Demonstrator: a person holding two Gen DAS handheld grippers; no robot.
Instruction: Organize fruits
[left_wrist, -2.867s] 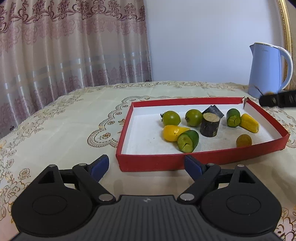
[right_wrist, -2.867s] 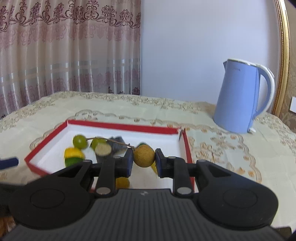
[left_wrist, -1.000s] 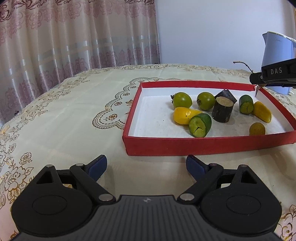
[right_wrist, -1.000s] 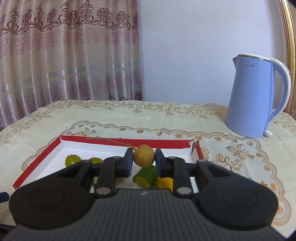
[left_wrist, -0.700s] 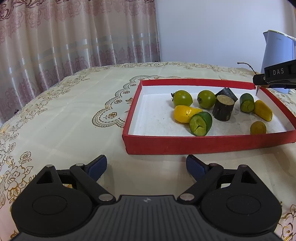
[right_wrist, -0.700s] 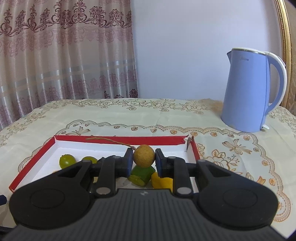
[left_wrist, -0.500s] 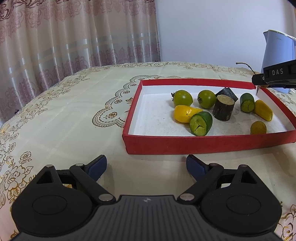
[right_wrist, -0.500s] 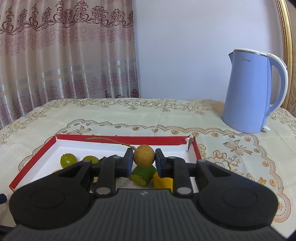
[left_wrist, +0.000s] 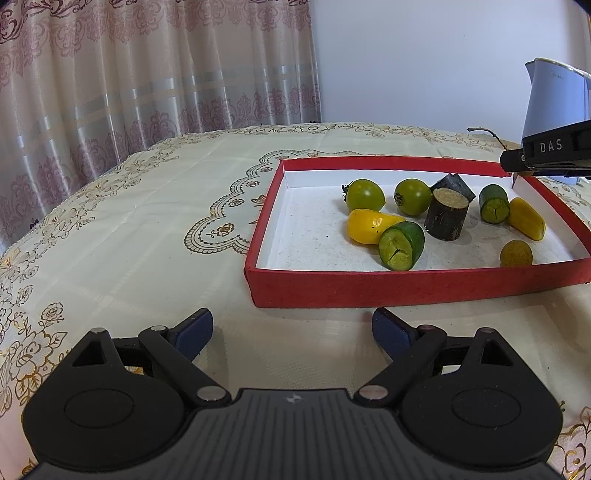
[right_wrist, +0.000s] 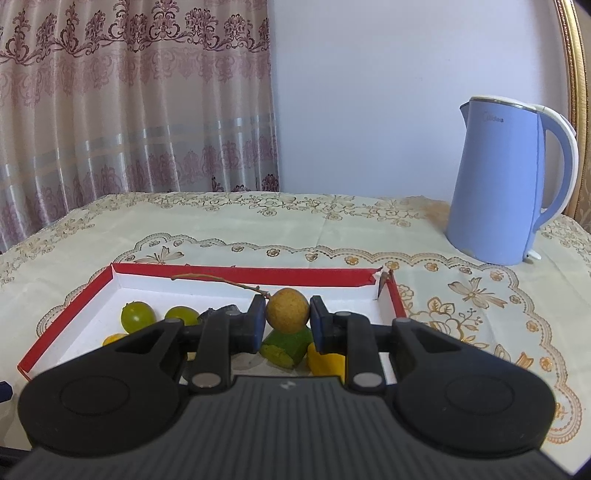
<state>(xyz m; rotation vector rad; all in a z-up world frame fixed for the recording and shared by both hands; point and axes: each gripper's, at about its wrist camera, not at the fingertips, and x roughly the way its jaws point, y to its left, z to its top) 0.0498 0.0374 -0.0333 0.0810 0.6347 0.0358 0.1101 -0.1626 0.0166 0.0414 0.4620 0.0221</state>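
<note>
R hand-held gripper (right_wrist: 287, 319) clamps stemmed brown fruit (right_wrist: 287, 309) above red tray (right_wrist: 236, 274) near desk's far edge, prob. to drop inside w/ others; L hand-held gripper (left_wrist: 291, 332) spread wide, empty.

Tan stemmed longan (right_wrist: 287, 309) clamped above red tray (right_wrist: 236, 273) of fruits (left_wrist: 402, 245)

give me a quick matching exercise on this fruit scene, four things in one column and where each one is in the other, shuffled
Things:
1. stemmed brown fruit
2. blue kettle
3. dark log piece
4. left tongs

Places or states:
A. upright in the red tray
B. open over the tablecloth
C. clamped in the right tongs
D. on the table outside the tray

Pairs: 1-C, 2-D, 3-A, 4-B
</note>
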